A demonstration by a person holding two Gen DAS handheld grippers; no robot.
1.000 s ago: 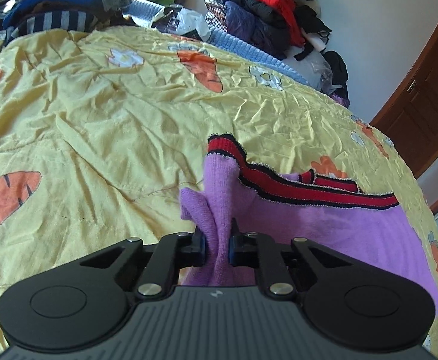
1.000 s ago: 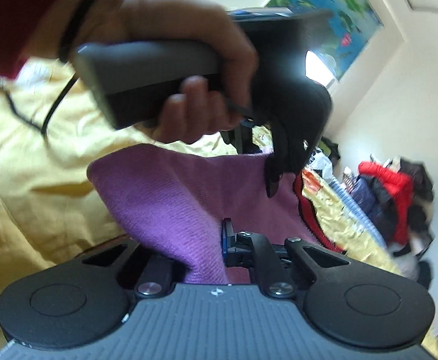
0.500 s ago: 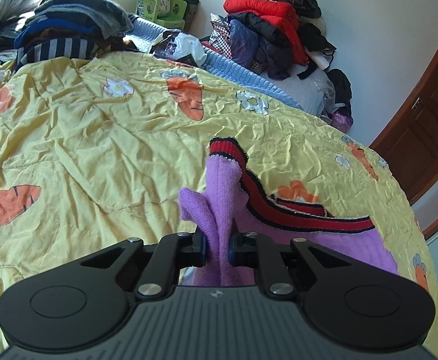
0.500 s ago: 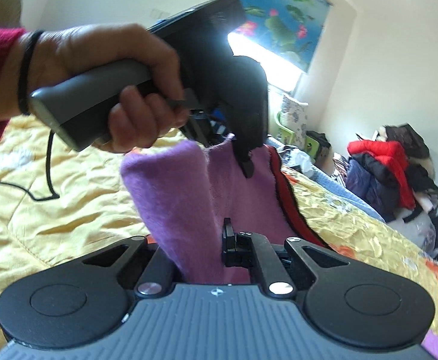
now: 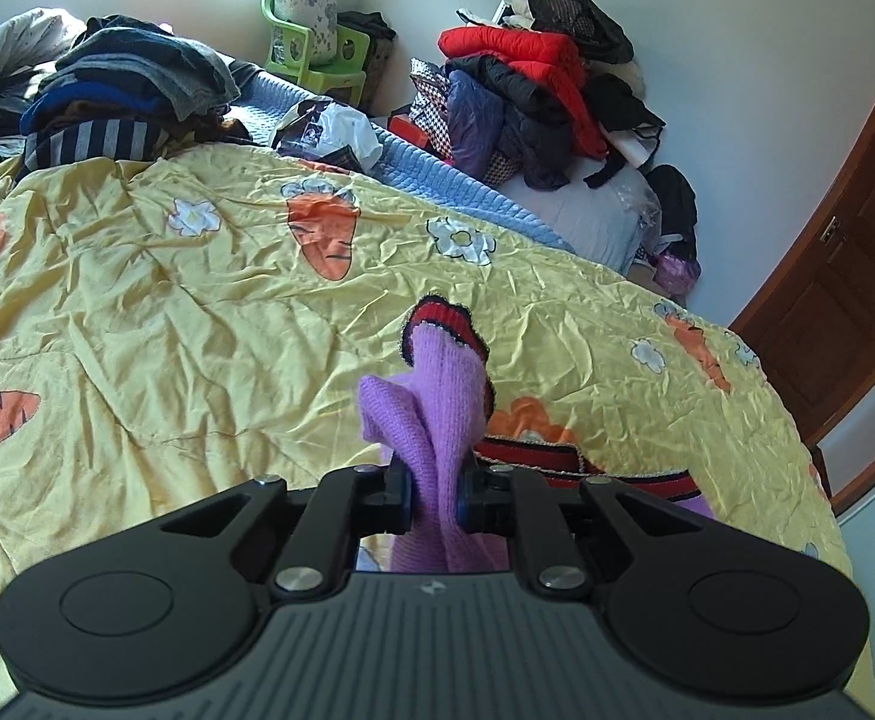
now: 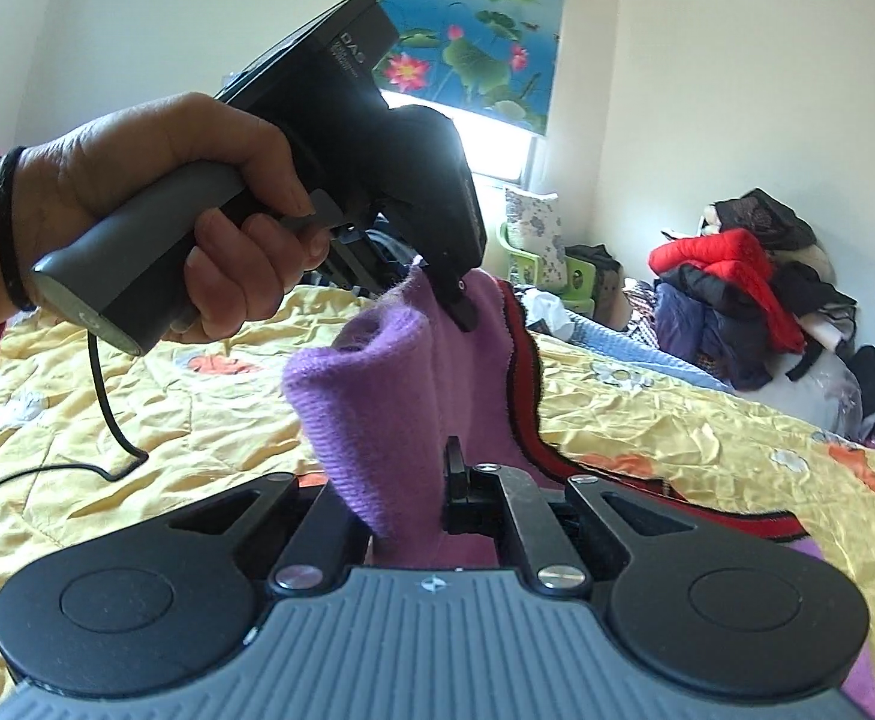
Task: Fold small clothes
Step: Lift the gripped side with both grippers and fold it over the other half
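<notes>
In the left wrist view, the purple knitted garment (image 5: 431,420) is being pinched between the jaws of the left gripper (image 5: 434,495), which are pressed together on a bunched fold of it. The grip is being taken at one corner of the cloth, probably so that an edge can be kept taut while it is carried. The red and black striped trim (image 5: 581,468) is being left to trail down and to the right, toward the right edge of the bed, where the rest of the garment is hanging out of sight behind the gripper body. Beneath it the yellow carrot-print quilt (image 5: 167,330) is being used as the folding surface. Piled clothes (image 5: 527,78) are being kept beyond the far edge of the bed, well apart from the work.

In the right wrist view, another bunch of the same purple garment (image 6: 389,420) is being clamped in the right gripper (image 6: 425,492), jaws closed tight on the knit. The left gripper (image 6: 461,306) is being held just above and beyond by the person's left hand (image 6: 197,210), nipping the cloth at its upper edge. The two grips are being kept close together, with the cloth raised off the quilt (image 6: 107,420), which suggests that a fold is being carried over, not yet laid down. The striped trim (image 6: 527,396) is being draped down to the right, toward the quilt's near right corner.
</notes>
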